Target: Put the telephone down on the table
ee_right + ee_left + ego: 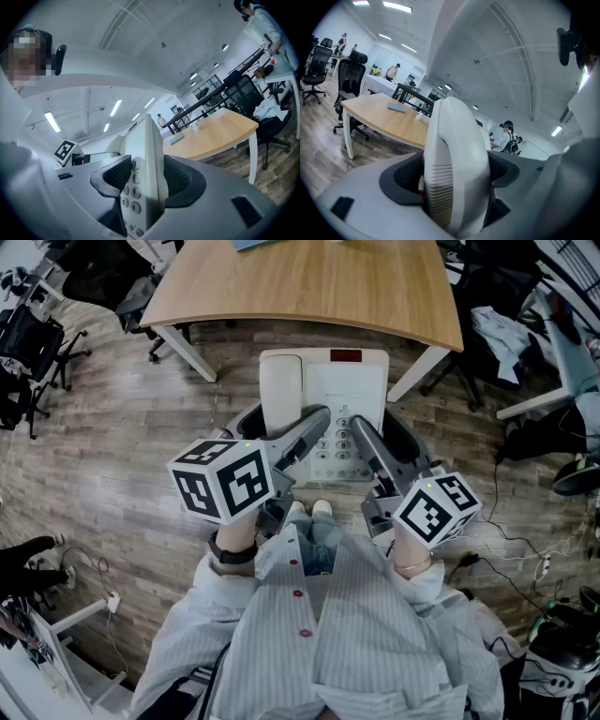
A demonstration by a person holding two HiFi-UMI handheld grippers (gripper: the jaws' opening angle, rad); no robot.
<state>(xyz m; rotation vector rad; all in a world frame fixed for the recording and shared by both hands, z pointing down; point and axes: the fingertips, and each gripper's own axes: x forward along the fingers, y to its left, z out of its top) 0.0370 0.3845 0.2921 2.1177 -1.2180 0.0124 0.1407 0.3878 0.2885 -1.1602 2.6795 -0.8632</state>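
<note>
phone (323, 395) is up in the air, carried by both grippers; it hangs over the floor (112, 456) just short of the table's (309, 287) near edge, not set down on it yet; its far end with the red display (345, 356) lies just beside that edge, between the 2 near legs; key face up, roughly level.

left gripper (284, 427): jaws spread wide and clamped across the phone's left side, on the handset (457, 164); 1 dark pad (405, 176) presses on each flank; the handset fills the gap between them.

right gripper (380, 432): jaws clamped on the phone's right edge by the keypad (133, 187); 1 pad on the key face beside the 3-6-9 column, the other on the underside; the phone shows edge-on in the right gripper view.

both grippers point away from the person toward the table; marker cubes (222, 479) sit at the near ends, by the wrists.

table top: a flat blue-grey item (396, 107) lies near the far edge; the near half is bare wood; office chairs (349, 79) stand off the table's left end.
</note>
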